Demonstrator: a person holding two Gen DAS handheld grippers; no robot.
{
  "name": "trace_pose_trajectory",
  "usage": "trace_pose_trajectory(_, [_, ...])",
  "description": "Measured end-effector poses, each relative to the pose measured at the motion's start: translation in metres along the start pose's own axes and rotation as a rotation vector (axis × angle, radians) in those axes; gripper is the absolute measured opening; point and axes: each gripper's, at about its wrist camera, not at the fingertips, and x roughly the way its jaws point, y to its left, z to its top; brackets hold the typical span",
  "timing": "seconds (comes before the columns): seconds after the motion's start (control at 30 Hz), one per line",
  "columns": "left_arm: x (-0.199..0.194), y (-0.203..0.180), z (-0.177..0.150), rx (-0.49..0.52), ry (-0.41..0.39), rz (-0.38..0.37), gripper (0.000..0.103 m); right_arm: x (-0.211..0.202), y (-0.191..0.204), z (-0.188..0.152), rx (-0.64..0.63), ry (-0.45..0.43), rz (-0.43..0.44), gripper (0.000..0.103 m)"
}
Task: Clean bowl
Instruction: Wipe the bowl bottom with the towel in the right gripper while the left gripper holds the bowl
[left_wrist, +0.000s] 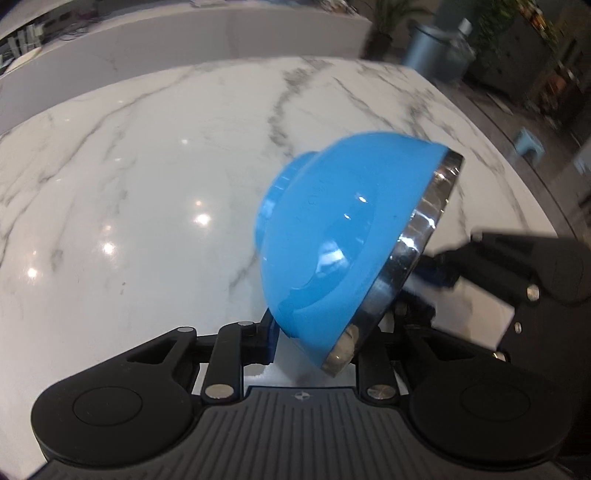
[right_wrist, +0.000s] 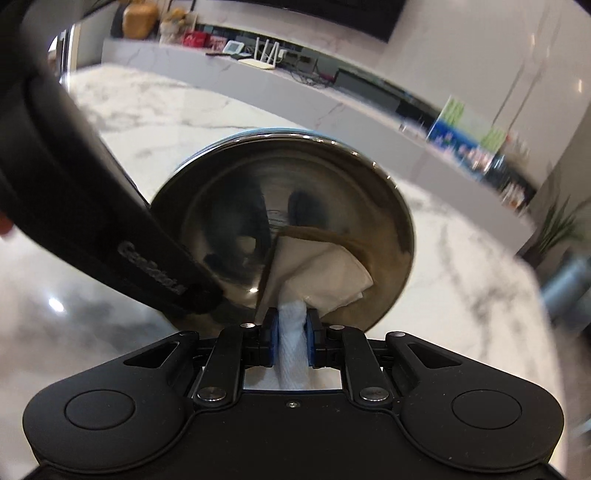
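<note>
Left gripper clamped on bowl rim, tipping it on edge above the worktop so its steel inside faces right gripper, which pinches a paper towel pressed in for wiping.

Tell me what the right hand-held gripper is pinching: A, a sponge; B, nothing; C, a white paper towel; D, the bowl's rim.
C: the right hand-held gripper is shut on a white paper towel whose free end is pressed inside the bowl, while the left hand-held gripper holds the bowl tilted by its rim.
</note>
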Motion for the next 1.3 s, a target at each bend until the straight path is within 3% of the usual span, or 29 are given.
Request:
trace_pose_trajectory(0.17, [0.001, 0.003, 0.000, -0.002, 0.015, -0.027, 0.024, 0.003, 0.003, 0.001, -0.009, 0.003, -0.001, 0.012])
trace_pose_trajectory(0.37, [0.004, 0.006, -0.002, -0.075, -0.029, -0.027, 0.034, 0.006, -0.015, 0.005, 0.140, 0.033, 0.089, 0.012])
trace_pose_trajectory(0.63, [0.006, 0.003, -0.002, -0.117, -0.083, 0.015, 0.033, 0.005, -0.035, 0.009, 0.327, 0.064, 0.233, 0.012])
trace_pose_trajectory(0.73, [0.007, 0.003, -0.001, -0.105, -0.074, 0.015, 0.024, 0.004, -0.030, 0.008, 0.285, 0.060, 0.211, 0.012])
trace_pose_trajectory(1.03, [0.005, -0.002, 0.000, -0.015, -0.030, 0.013, 0.024, 0.001, -0.016, 0.008, 0.160, 0.047, 0.143, 0.011])
trace_pose_trajectory(1.3, [0.000, -0.006, -0.001, 0.055, 0.001, 0.000, 0.025, 0.004, -0.018, 0.006, 0.153, 0.045, 0.110, 0.011])
